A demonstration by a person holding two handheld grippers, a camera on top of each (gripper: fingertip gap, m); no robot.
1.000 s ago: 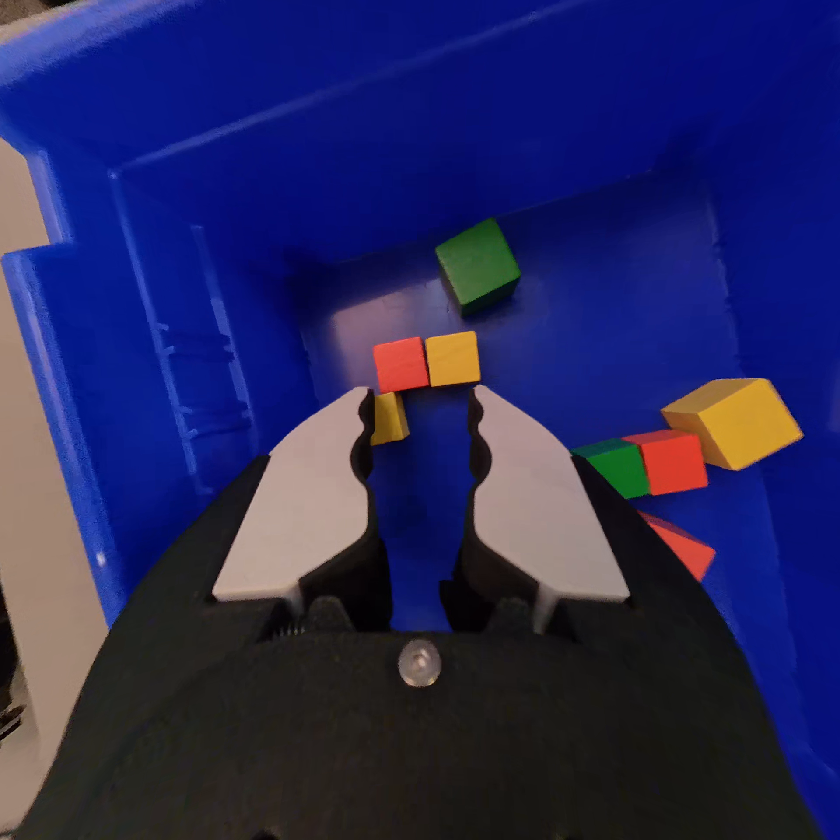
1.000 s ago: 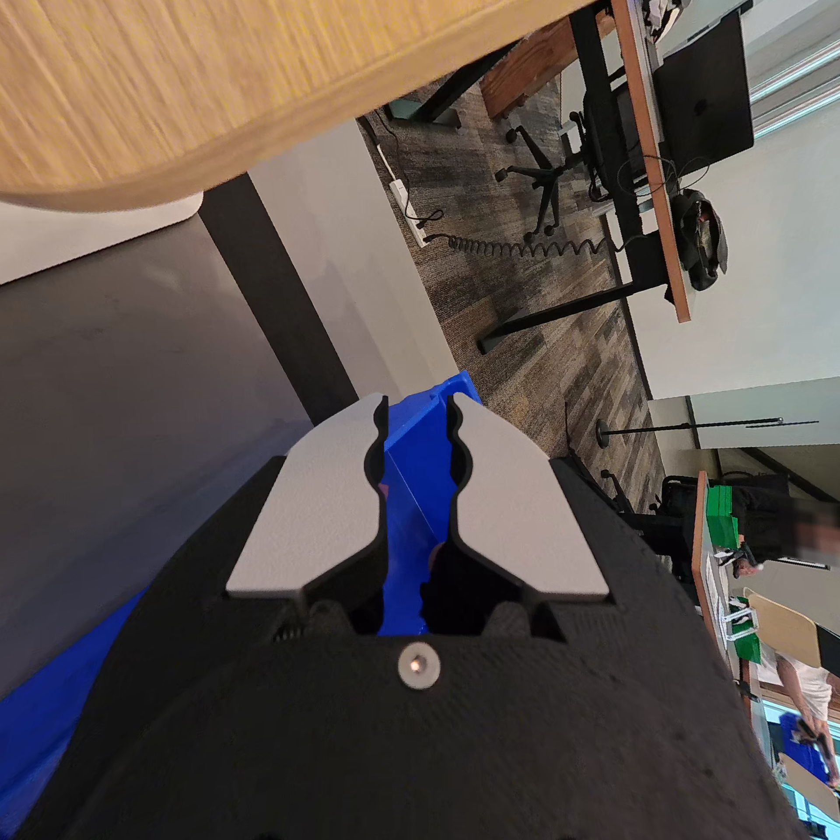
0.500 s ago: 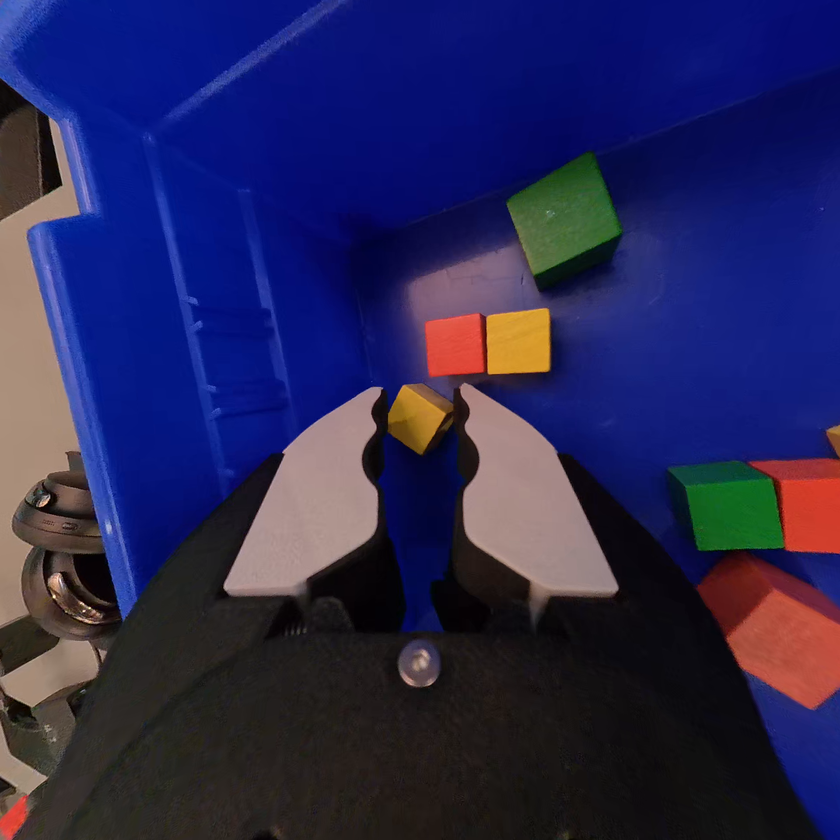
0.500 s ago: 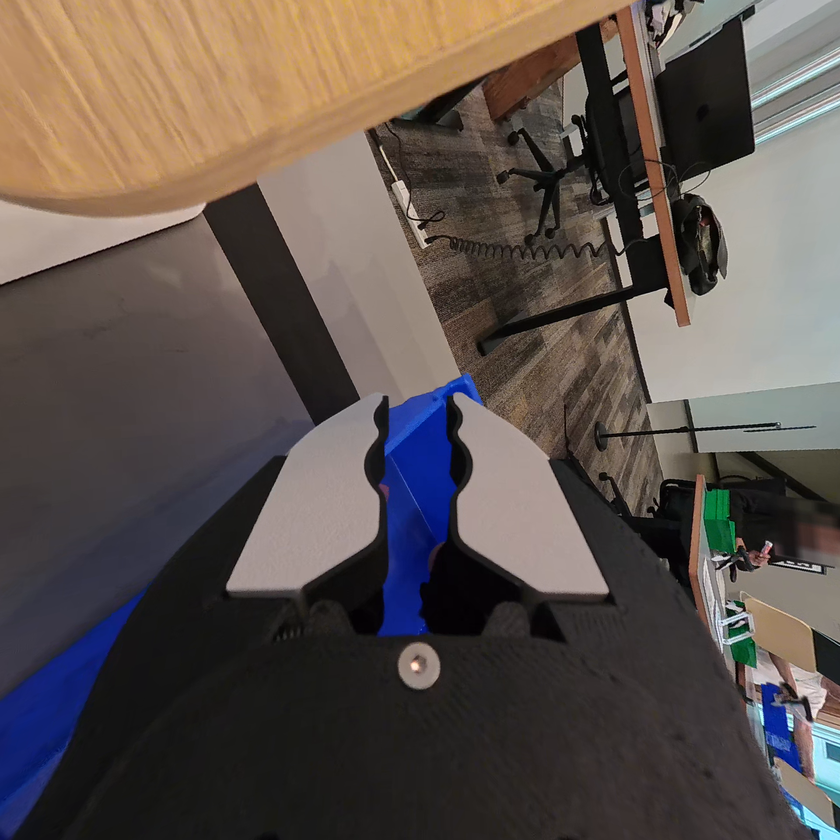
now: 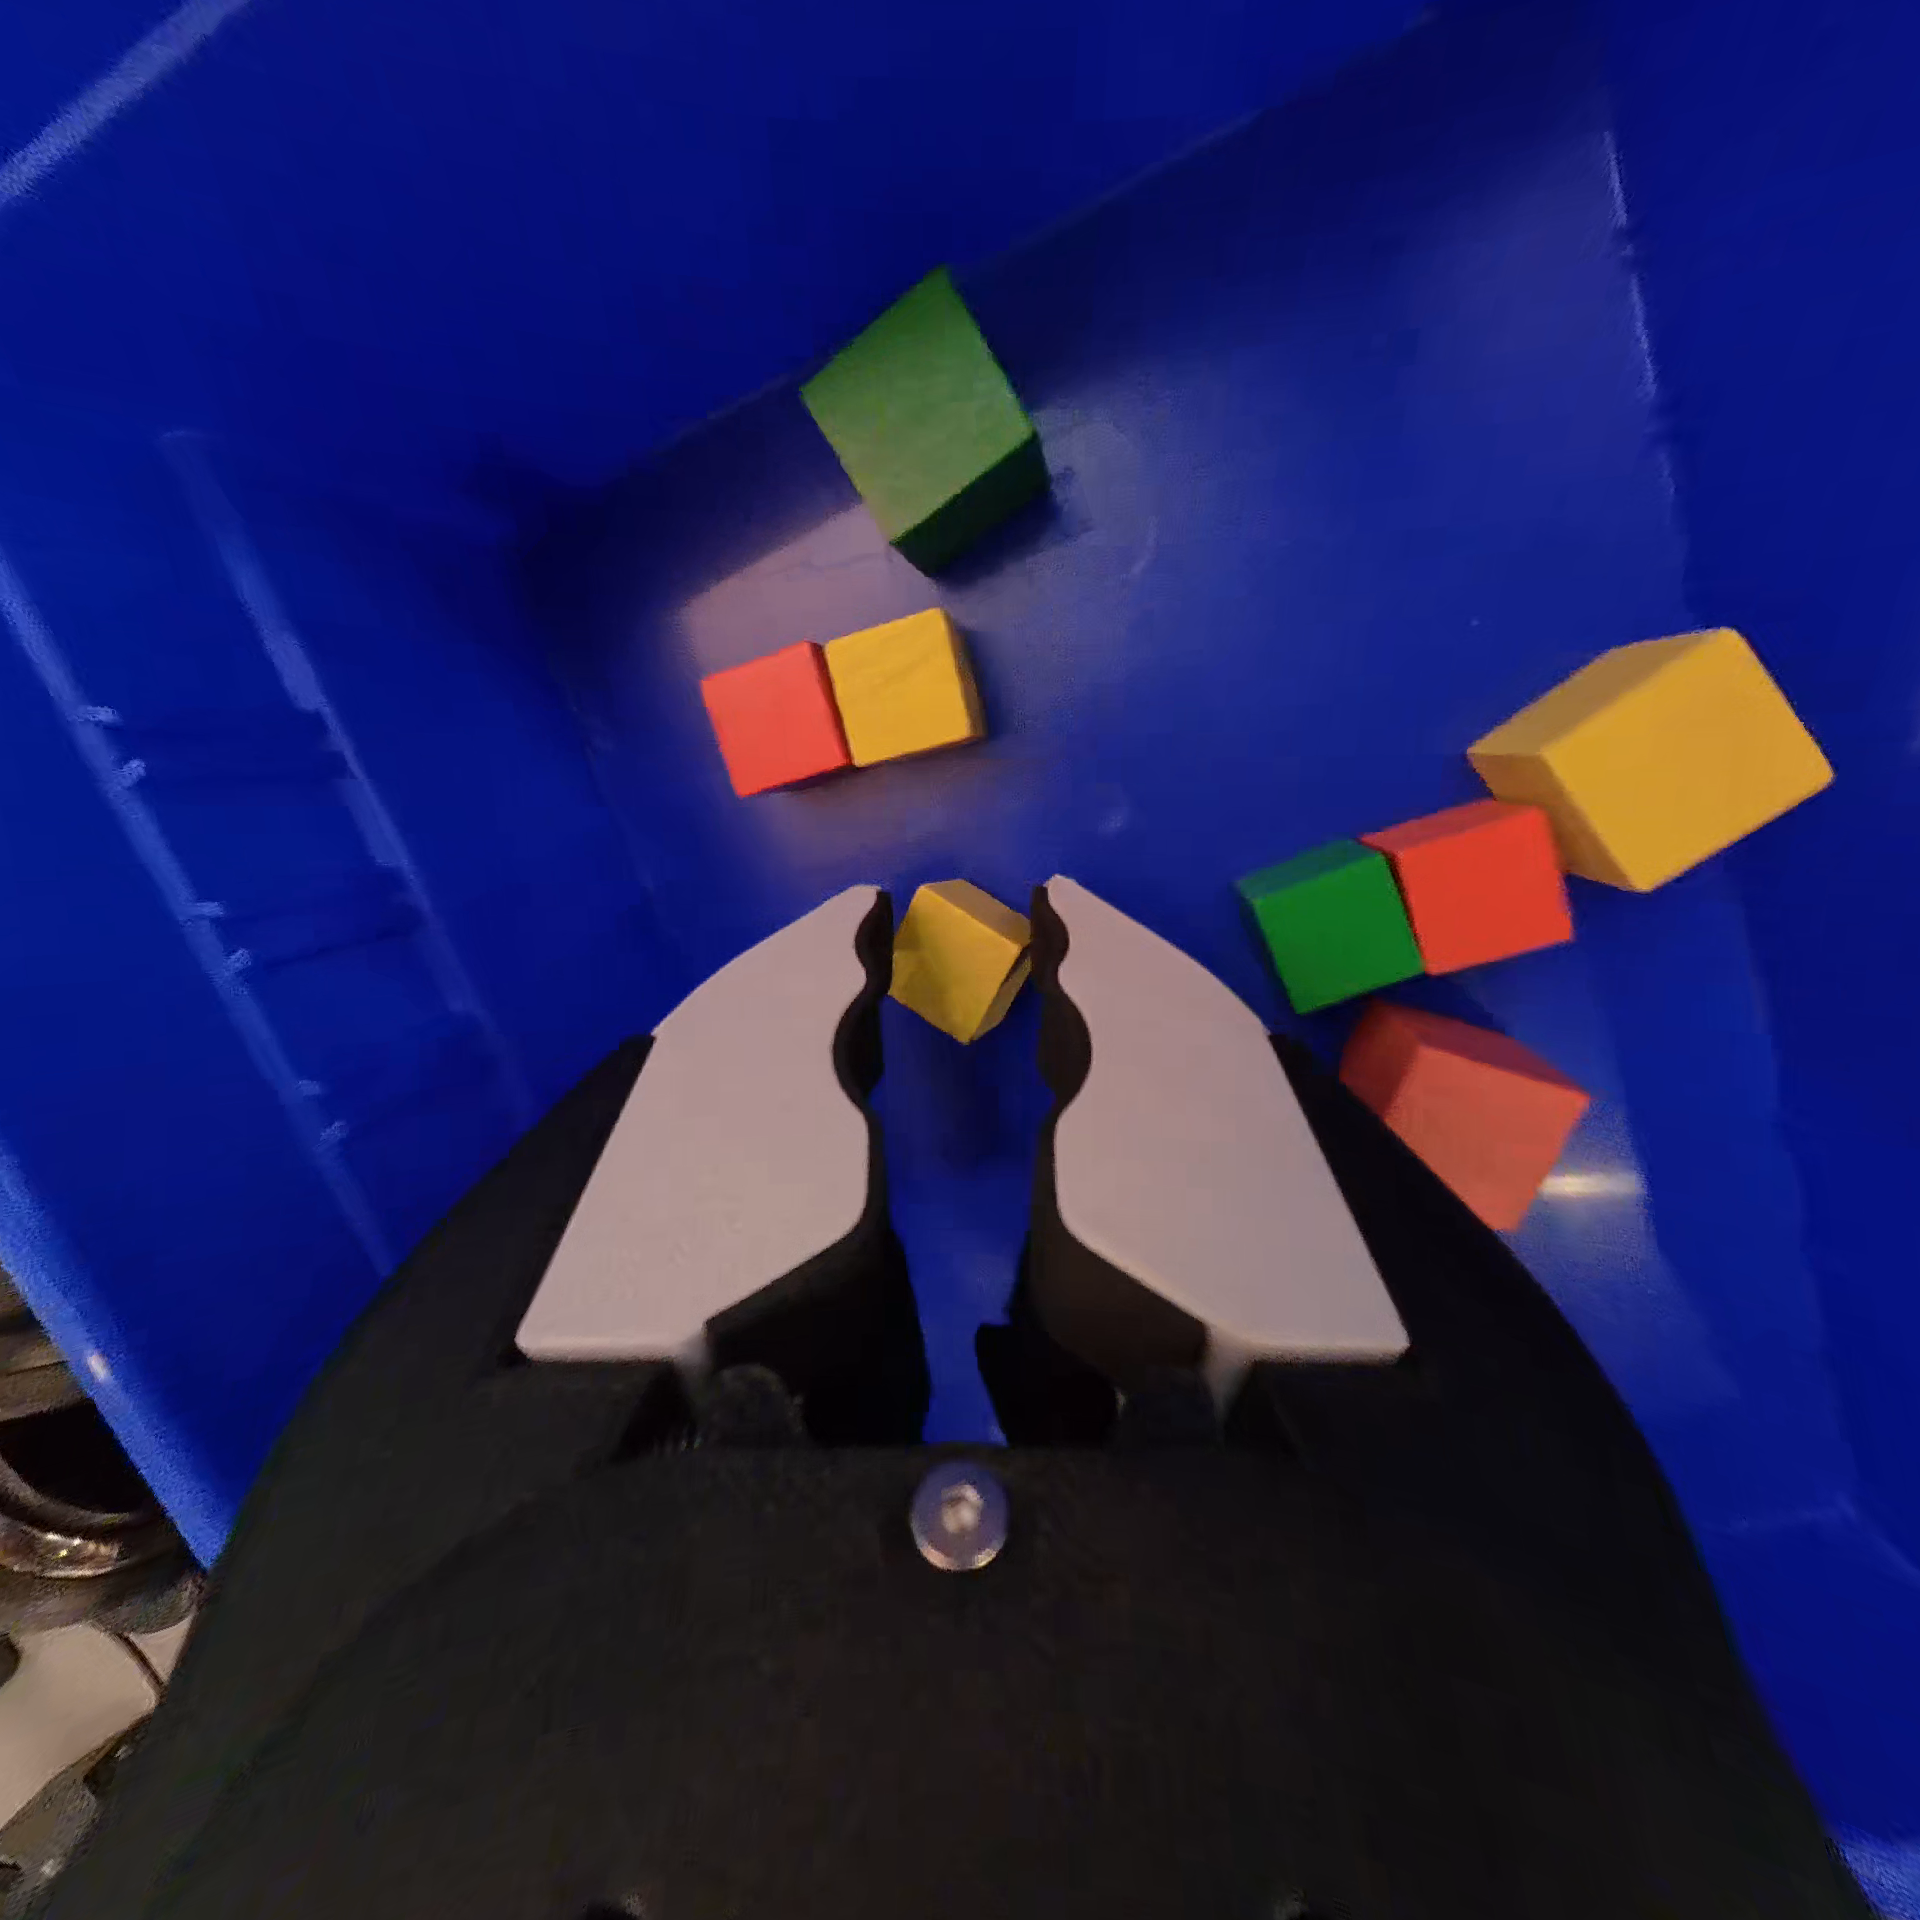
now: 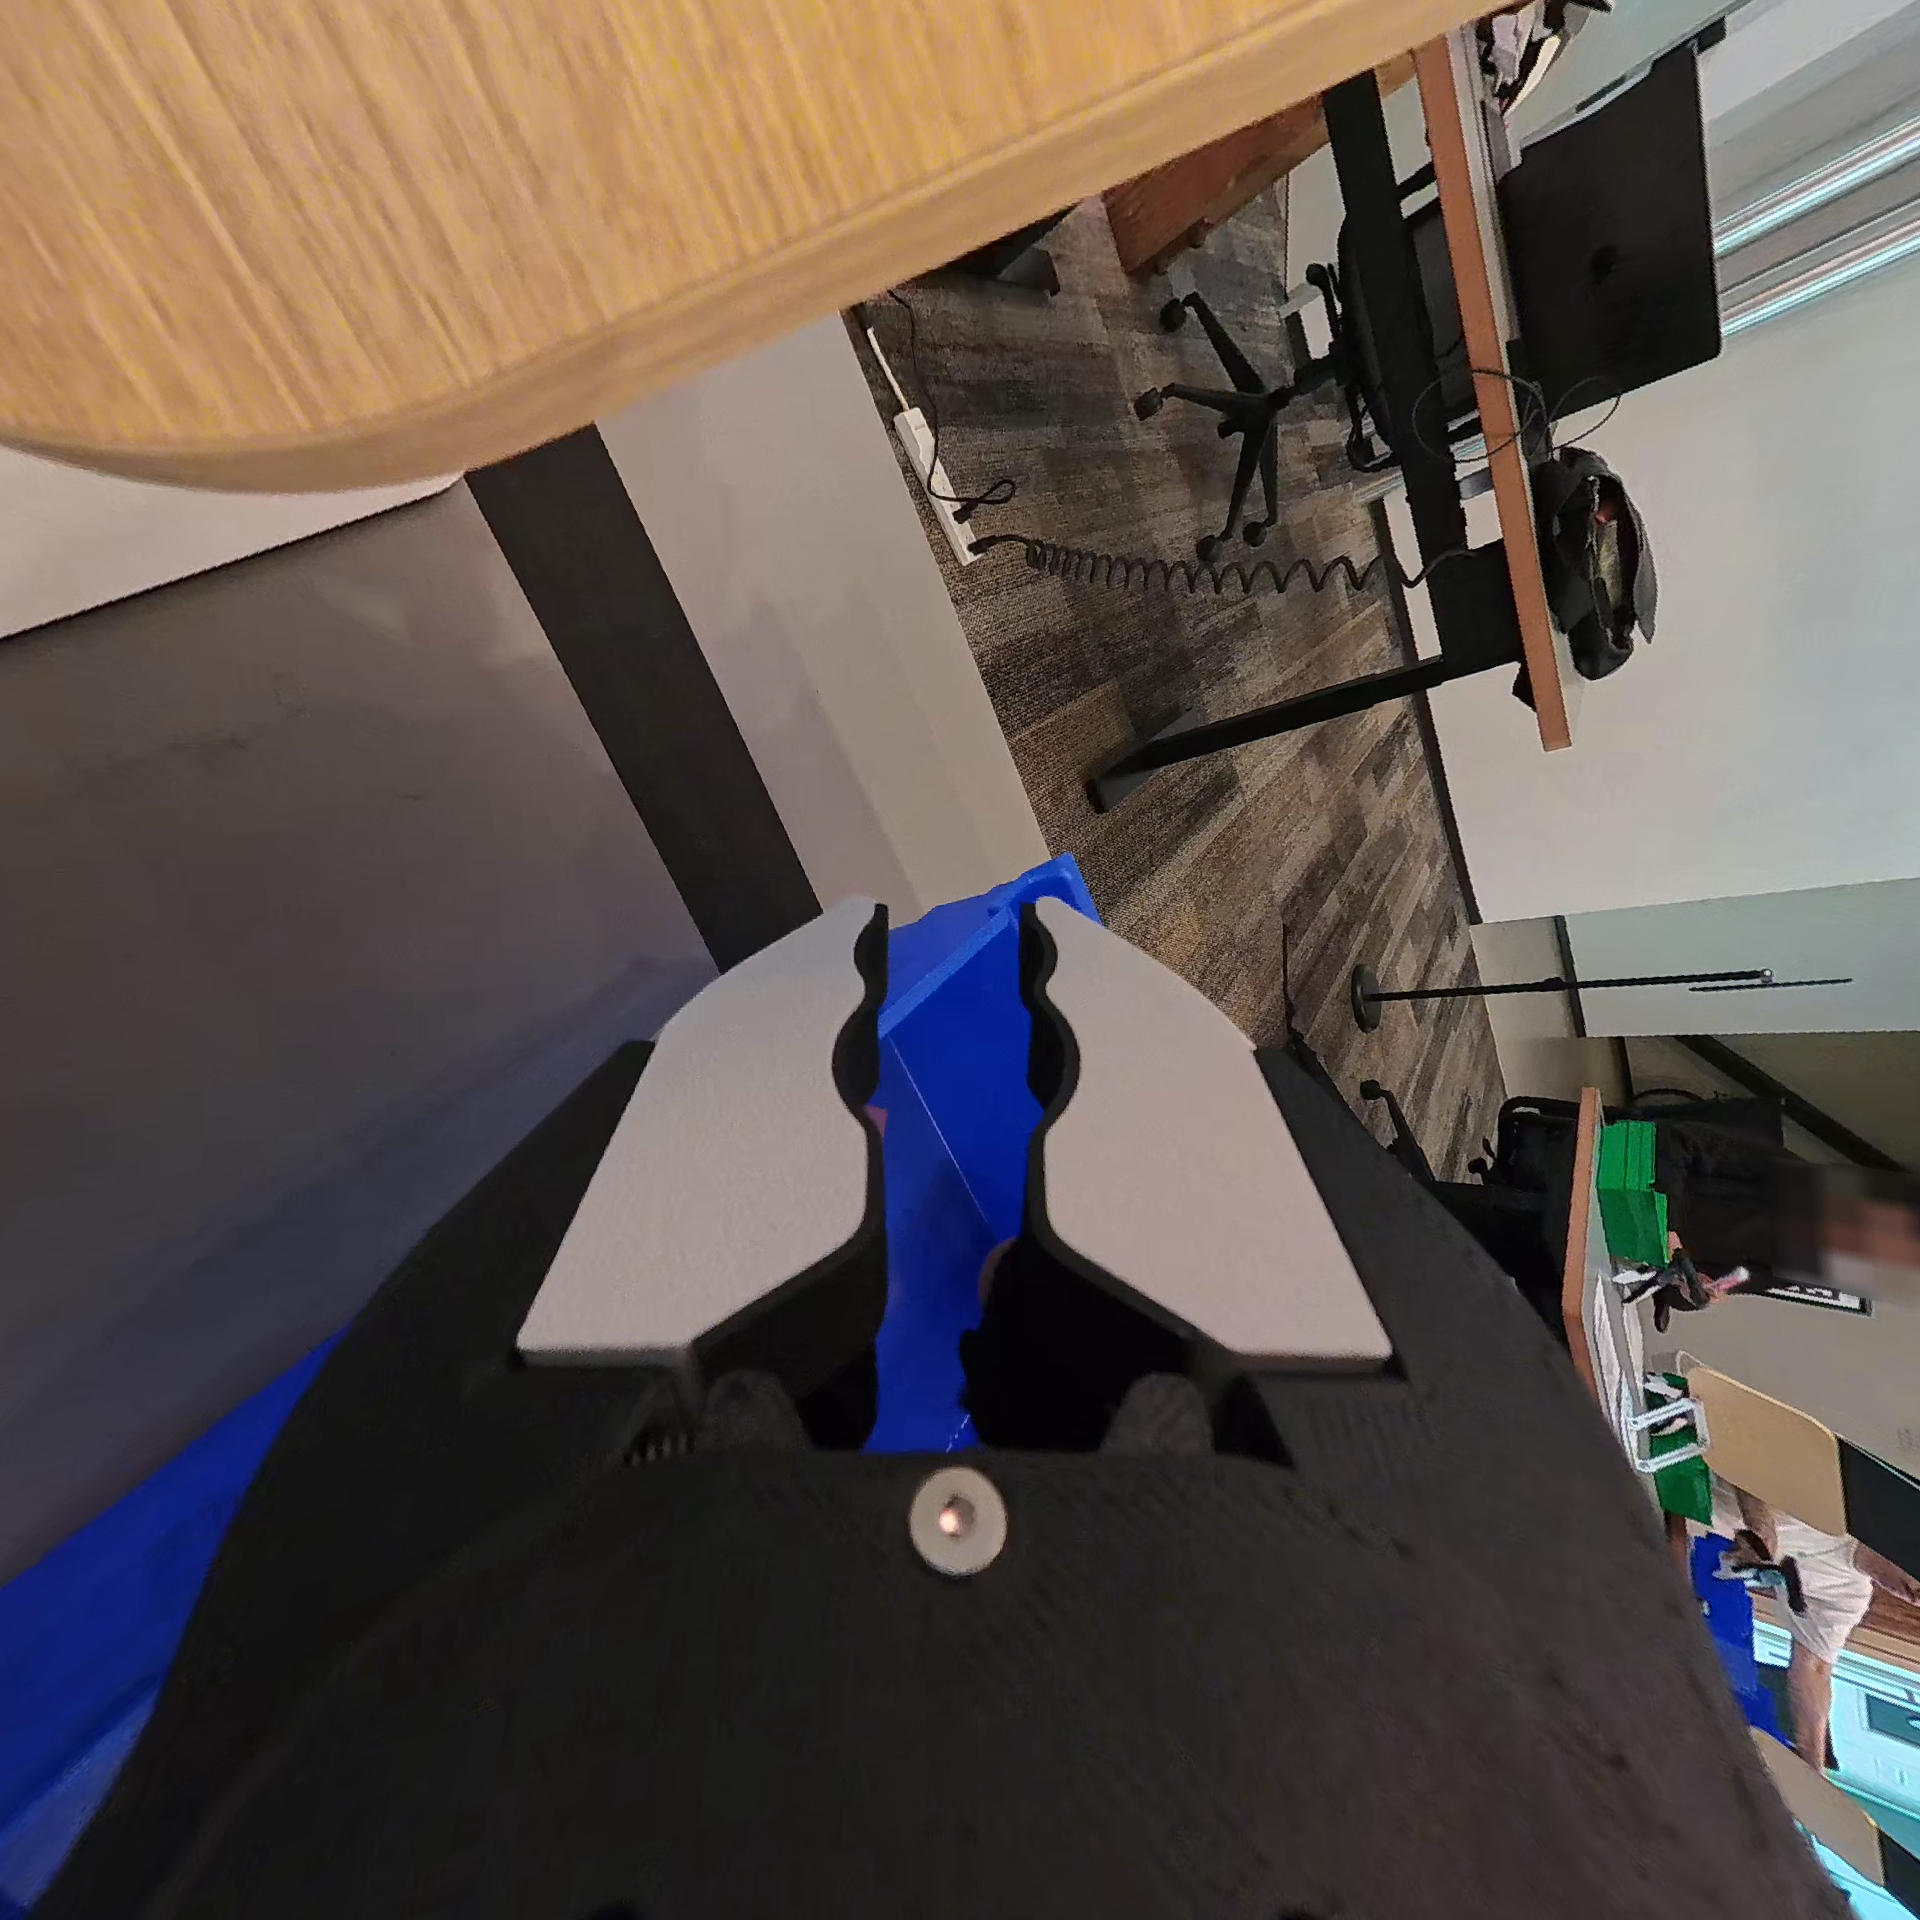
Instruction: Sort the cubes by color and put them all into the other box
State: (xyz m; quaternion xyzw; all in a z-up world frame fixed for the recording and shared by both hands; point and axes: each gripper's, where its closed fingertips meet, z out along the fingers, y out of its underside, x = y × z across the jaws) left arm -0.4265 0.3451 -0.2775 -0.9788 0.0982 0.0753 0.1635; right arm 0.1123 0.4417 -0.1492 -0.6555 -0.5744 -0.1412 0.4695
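While the left gripper (image 5: 961,914) is clamping a small yellow cube (image 5: 958,961) tilted above the blue bin (image 5: 312,312) floor, its body is hiding the bin's near part. The right gripper (image 6: 954,920) is straddling a blue bin wall (image 6: 961,1039); whether its pads are pressing cannot be told. A large yellow cube (image 5: 1652,758) is showing blurred.

Left tongs (image 5: 961,940), matte black textured body, two pale grey fingers (image 5: 727,1122) with wavy black inner pads, silver screw (image 5: 957,1525) centred below the fingers, right tongs (image 6: 954,956) identical
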